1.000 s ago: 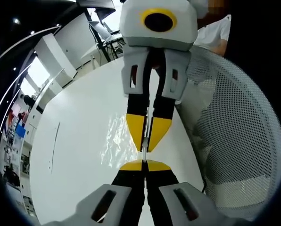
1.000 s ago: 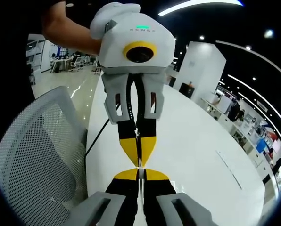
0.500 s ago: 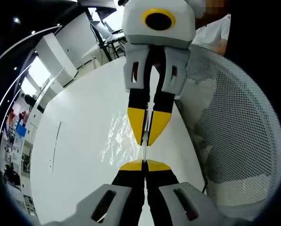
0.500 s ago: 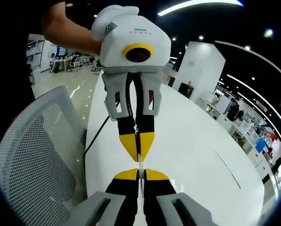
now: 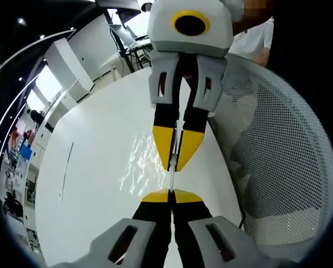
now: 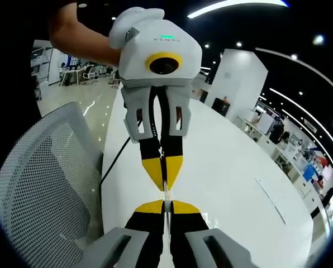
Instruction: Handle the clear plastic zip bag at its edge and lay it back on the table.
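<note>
I hold the clear zip bag [image 5: 137, 167] stretched edge-on above the white table [image 5: 94, 167], pinched between two facing grippers. My left gripper [image 5: 171, 196] clamps one edge; my right gripper [image 6: 164, 206] clamps the opposite edge. A mesh chair [image 5: 278, 162] stands beside the table.

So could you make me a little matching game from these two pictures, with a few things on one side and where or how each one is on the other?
Things:
1. clear zip bag
2. mesh chair
3. white table
4. black cable

Descriptions:
A. stands beside the table's edge, its back full of small holes
B. pinched at its edge between the shut jaws of the left gripper and the right gripper, which face each other
C. runs along the table's edge next to the chair
D. broad, glossy and long, under the bag

Pairs: 1-B, 2-A, 3-D, 4-C
</note>
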`<state>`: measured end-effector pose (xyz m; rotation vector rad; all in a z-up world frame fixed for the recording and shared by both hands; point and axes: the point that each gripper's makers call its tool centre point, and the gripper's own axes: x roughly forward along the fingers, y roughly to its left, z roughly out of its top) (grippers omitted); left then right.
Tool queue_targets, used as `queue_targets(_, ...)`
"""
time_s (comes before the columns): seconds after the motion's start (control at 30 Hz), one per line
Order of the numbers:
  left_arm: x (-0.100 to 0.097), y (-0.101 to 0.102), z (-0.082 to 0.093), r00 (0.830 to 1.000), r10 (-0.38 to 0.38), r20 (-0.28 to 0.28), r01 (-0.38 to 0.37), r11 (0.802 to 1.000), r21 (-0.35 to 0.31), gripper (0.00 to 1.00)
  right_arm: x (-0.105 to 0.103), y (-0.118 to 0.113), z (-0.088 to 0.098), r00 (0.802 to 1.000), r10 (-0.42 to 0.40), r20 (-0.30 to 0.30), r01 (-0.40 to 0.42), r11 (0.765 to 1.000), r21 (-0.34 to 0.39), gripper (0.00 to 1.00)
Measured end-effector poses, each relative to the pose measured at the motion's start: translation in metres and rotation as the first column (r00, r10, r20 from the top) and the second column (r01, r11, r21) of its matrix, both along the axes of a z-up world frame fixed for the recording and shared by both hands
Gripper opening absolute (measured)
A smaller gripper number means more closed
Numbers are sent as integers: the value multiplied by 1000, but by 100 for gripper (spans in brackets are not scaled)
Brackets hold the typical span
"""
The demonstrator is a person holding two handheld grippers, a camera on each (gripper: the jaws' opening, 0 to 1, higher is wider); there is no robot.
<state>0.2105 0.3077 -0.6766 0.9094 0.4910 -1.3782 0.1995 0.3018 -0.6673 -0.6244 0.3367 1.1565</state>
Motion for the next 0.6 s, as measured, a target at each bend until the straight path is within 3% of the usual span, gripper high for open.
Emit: queue_targets(0.6,1,0,1,1000,1,3,-1,1000,4,0,0,-3,1,1000,-9,-2,9,1000,10,0)
